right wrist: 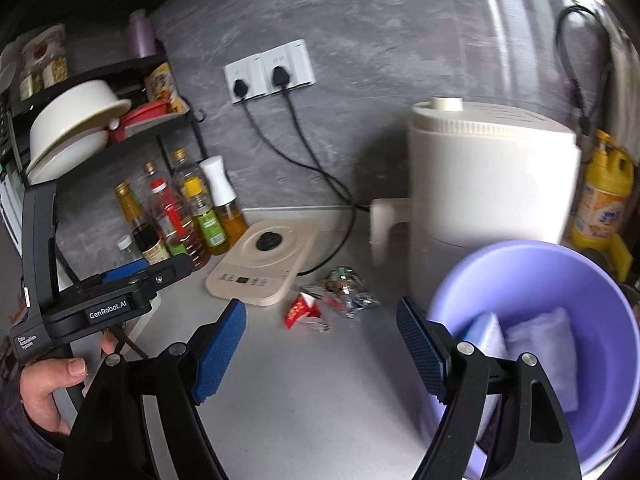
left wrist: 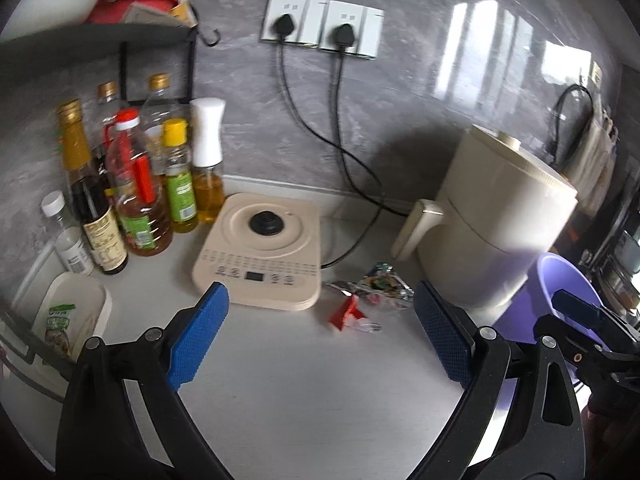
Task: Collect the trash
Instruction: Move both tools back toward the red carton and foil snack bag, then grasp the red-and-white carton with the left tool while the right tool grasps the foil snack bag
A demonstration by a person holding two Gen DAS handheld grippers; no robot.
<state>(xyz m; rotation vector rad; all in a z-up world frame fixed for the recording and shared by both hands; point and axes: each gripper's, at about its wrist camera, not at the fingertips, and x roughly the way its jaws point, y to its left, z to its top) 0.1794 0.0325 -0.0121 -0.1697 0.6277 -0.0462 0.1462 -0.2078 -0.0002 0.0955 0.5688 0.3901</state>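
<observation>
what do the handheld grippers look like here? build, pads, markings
Both are black plastic frames with silver pivot bolts and blue textured pads on the two fingers. The left gripper, seen from the right wrist, carries white "GenRobot.AI" and "Data Acquisition System" lettering. The right gripper matches in build. No cables visible.

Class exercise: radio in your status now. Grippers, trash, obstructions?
Left gripper open, empty. Right gripper open, empty. Red wrapper and foil wrapper loose on counter ahead; purple basin at right. Path unobstructed.
</observation>
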